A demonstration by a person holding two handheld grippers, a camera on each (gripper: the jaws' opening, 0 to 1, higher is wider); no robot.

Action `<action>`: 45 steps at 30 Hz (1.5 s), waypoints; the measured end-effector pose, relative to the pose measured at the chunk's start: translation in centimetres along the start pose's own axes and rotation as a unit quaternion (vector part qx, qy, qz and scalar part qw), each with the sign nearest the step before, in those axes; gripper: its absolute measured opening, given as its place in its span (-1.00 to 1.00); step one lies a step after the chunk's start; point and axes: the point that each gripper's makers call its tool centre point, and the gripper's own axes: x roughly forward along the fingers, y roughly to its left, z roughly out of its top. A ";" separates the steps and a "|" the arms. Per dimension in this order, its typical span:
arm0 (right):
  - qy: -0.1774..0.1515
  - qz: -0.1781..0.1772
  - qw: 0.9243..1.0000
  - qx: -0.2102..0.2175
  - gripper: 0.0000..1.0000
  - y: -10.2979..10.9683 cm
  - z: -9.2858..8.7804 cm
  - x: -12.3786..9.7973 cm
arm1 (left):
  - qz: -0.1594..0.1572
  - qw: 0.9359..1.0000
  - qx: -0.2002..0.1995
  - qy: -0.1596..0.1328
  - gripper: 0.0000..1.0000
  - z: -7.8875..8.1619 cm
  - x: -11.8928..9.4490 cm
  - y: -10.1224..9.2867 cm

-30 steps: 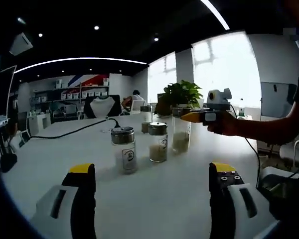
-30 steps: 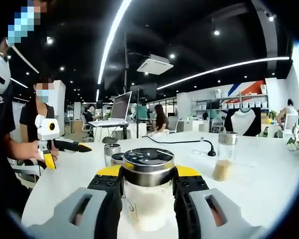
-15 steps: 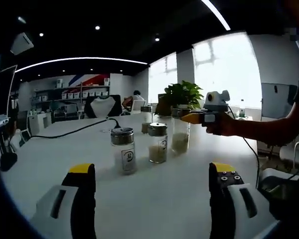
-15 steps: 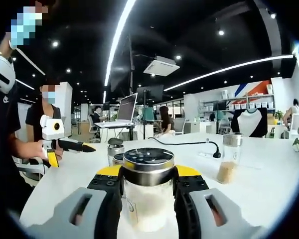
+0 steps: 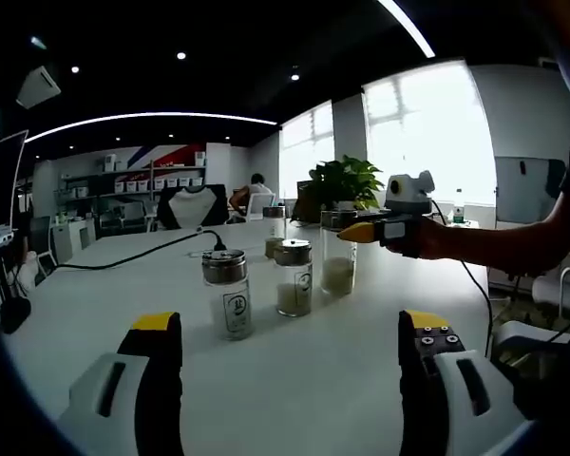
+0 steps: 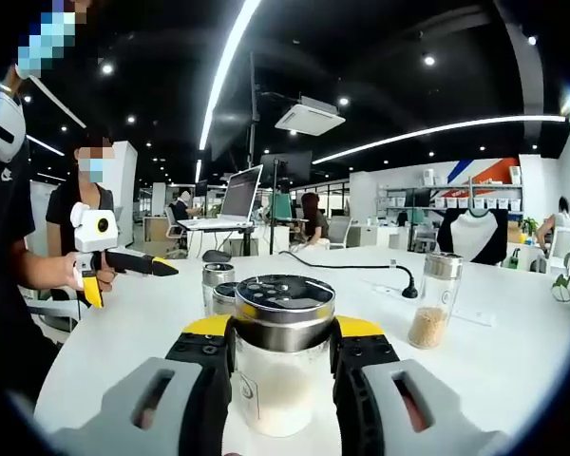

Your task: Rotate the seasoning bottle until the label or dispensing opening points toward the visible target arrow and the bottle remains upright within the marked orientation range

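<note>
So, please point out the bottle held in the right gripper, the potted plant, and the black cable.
held bottle (image 6: 283, 313): right gripper view, metal lid.
potted plant (image 5: 347, 180): left gripper view, leaves.
black cable (image 5: 123, 258): left gripper view, its run across the table.

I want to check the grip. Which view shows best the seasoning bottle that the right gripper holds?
The right gripper view: the seasoning bottle sits close, between the right gripper's jaws. The left gripper view shows it far away, at that gripper's tips.
</note>
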 end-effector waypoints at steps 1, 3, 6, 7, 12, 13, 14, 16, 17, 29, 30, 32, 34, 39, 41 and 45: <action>0.000 0.000 1.000 -0.001 -0.25 0.0 0.0 0.0 | 0.000 1.000 0.000 0.000 0.99 0.0 0.0 0.0; 0.002 0.000 1.000 0.000 -0.25 -0.2 -0.1 0.0 | 0.000 1.000 0.001 -0.001 0.99 0.0 0.0 0.0; 0.004 -0.003 1.000 0.005 -0.25 -0.4 -0.1 0.1 | 0.001 1.000 0.002 -0.003 0.99 0.2 -0.1 0.0; 0.005 -0.004 1.000 0.005 -0.25 -0.4 -0.1 0.0 | 0.002 1.000 0.002 -0.004 0.99 0.2 -0.2 0.1; 0.015 -0.029 0.999 0.008 -0.25 -0.5 -0.1 -0.1 | 0.007 1.000 0.000 -0.002 0.99 0.0 -0.3 0.4; 0.018 -0.035 0.999 0.007 -0.25 -0.5 -0.1 -0.1 | 0.007 1.000 0.000 -0.002 0.99 0.0 -0.3 0.4; 0.018 -0.037 0.999 0.007 -0.25 -0.5 -0.1 -0.2 | 0.007 1.000 -0.001 -0.002 0.99 0.0 -0.3 0.4; 0.017 -0.039 0.999 0.007 -0.25 -0.5 0.0 -0.4 | 0.008 1.000 -0.002 -0.001 0.99 -0.2 -0.4 0.4; 0.017 -0.040 0.999 0.008 -0.24 -0.6 0.0 -0.4 | 0.008 1.000 -0.002 -0.001 0.99 -0.2 -0.4 0.4; -0.053 -0.063 0.996 0.030 0.01 -1.6 5.1 -1.6 | 0.007 1.000 -0.005 0.001 0.99 -0.3 -1.0 0.7; -0.056 -0.067 0.996 0.029 0.01 -1.7 5.4 -1.6 | 0.006 1.000 -0.006 0.001 0.99 -0.3 -1.0 0.7; -0.061 -0.078 0.995 0.027 0.01 -2.2 5.9 -1.7 | 0.006 1.000 -0.006 0.000 0.99 -0.3 -1.0 0.7; -0.059 -0.090 0.994 0.027 0.01 -3.1 6.2 -1.7 | 0.003 1.000 -0.005 -0.001 0.99 -0.1 -1.0 0.6; -0.046 -0.129 0.991 -0.001 -0.01 -5.7 6.3 -1.3 | 0.002 1.000 -0.007 -0.002 0.99 -0.1 -1.1 0.5; -0.036 -0.139 0.990 -0.008 0.01 -6.5 6.1 -1.0 | 0.002 1.000 -0.008 0.002 0.99 -0.3 -1.1 0.5; -0.021 -0.160 0.987 -0.011 0.03 -8.5 5.7 -0.1 | -0.001 1.000 -0.006 0.003 0.99 -0.2 -1.1 0.3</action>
